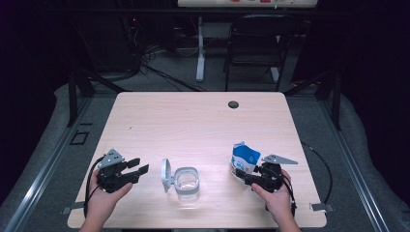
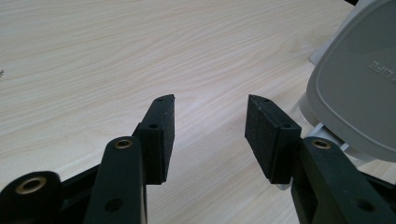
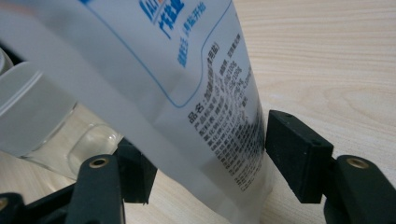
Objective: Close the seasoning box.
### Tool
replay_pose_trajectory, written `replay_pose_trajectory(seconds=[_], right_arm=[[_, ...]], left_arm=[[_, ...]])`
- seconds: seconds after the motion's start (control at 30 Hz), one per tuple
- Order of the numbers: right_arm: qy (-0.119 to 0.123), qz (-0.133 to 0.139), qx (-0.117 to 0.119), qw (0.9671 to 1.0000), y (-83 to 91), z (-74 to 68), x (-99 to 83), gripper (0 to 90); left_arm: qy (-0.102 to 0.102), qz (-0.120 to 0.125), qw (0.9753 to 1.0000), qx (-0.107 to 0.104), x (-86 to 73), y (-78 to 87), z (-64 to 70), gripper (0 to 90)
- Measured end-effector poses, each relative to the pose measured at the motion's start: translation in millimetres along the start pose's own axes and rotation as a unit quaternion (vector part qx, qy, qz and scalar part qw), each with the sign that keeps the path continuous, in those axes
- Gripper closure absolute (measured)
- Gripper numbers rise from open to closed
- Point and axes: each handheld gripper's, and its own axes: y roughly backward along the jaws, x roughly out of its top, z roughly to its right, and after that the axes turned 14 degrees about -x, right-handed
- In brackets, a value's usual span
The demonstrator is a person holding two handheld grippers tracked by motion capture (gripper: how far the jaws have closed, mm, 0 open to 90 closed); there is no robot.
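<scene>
Centrally, near the table's (image 1: 203, 121) front edge, stands a clear glass jar (image 1: 187, 184) with its grey lid (image 1: 166, 175) flipped open. Left of the jar, the left gripper (image 1: 140, 166) gapes empty. Right of it, the right gripper (image 1: 243, 177) straddles a blue-and-white pouch (image 1: 244, 160), jaws at its sides.

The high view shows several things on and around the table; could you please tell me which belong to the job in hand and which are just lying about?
Part of the job:
- blue and white pouch, between the right gripper's jaws
- clear container with its grey lid flipped open
- left gripper, open beside the lid

Just lying about:
- dark round grommet in the table
- folding chair behind
- cables on the floor
</scene>
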Motion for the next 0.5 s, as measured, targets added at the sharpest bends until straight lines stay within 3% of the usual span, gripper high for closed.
replay_pose_trajectory(seconds=[0.5], right_arm=[[-0.003, -0.012, -0.011, 0.9999, -12.5, -3.9, -2.5, 32.0]], left_arm=[[0.002, 0.002, 1.0000, 0.002, -0.2, 0.3, -0.8, 53.2]])
